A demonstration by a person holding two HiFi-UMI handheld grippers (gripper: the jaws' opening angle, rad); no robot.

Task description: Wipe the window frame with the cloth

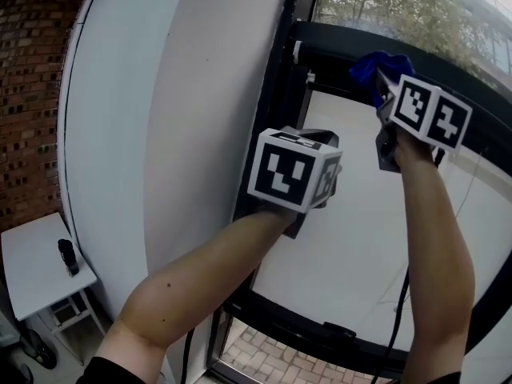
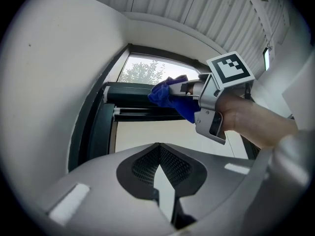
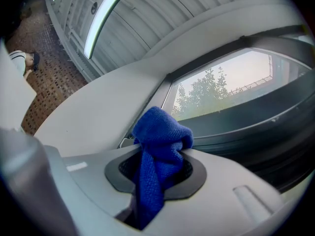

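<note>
1. At the top bar of the dark window frame, near its upper left corner, the right gripper is raised with the blue cloth held out ahead of it.
2. Right gripper state: the jaws are closed on the cloth. A bunched fold stands above the jaw tips, and the rest of the fabric hangs down through the gap between them.
3. Cloth position: in the head view the bunched end lies over the top bar of the frame. Whether it presses on the bar cannot be told.
4. Left gripper state: the jaw tips are together and nothing is between them.
5. Left gripper position: it is held lower than the right gripper, in front of the frame's left upright, and is aimed up toward the cloth. It is apart from the cloth.
6. Surroundings: a white wall adjoins the frame on the left. Trees show through the glass above the top bar.
7. Lower left of the head view: a small white table stands beside a brick wall and carries one small dark object, too small to identify.
</note>
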